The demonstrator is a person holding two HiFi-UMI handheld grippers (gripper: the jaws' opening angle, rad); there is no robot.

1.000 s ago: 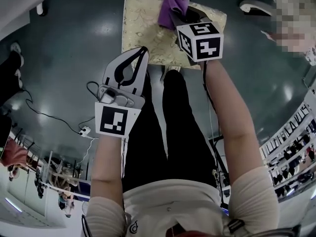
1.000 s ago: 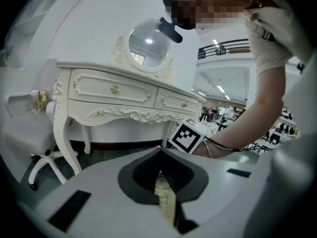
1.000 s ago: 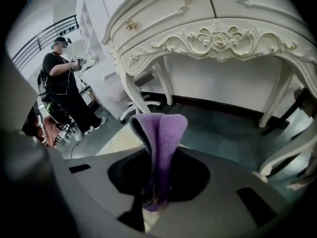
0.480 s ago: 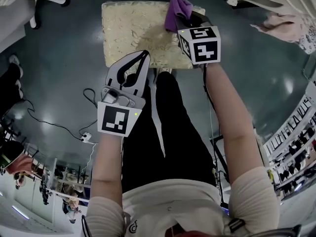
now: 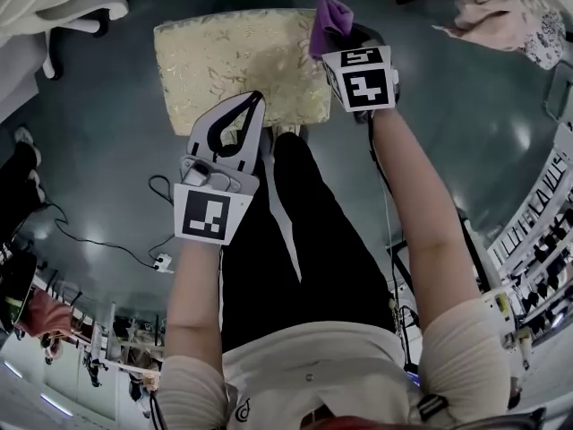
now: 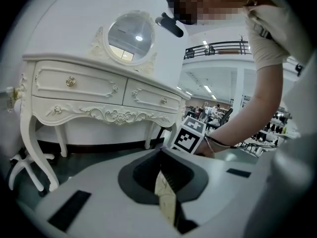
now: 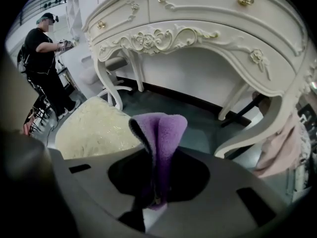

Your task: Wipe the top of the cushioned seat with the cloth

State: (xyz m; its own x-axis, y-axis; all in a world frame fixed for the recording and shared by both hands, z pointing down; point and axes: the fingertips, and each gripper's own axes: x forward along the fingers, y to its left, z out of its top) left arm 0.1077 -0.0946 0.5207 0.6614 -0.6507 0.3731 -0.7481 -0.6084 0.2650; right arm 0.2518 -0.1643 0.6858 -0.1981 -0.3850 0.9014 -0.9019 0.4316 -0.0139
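Since the right tongs [image 7: 156,172] clamp only a fold of the cloth [image 7: 161,130], held at the far right corner of the seat [image 5: 242,56], a hard stroke may pull it loose and leave them scraping bare; the left tongs [image 5: 257,99], together and empty, hover over its near edge.

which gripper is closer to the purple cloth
Right. The right gripper is clamped on the purple cloth; the left gripper hangs apart from it, over the near edge of the cushioned seat.

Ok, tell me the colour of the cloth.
Purple; the cloth shows best in the right gripper view.
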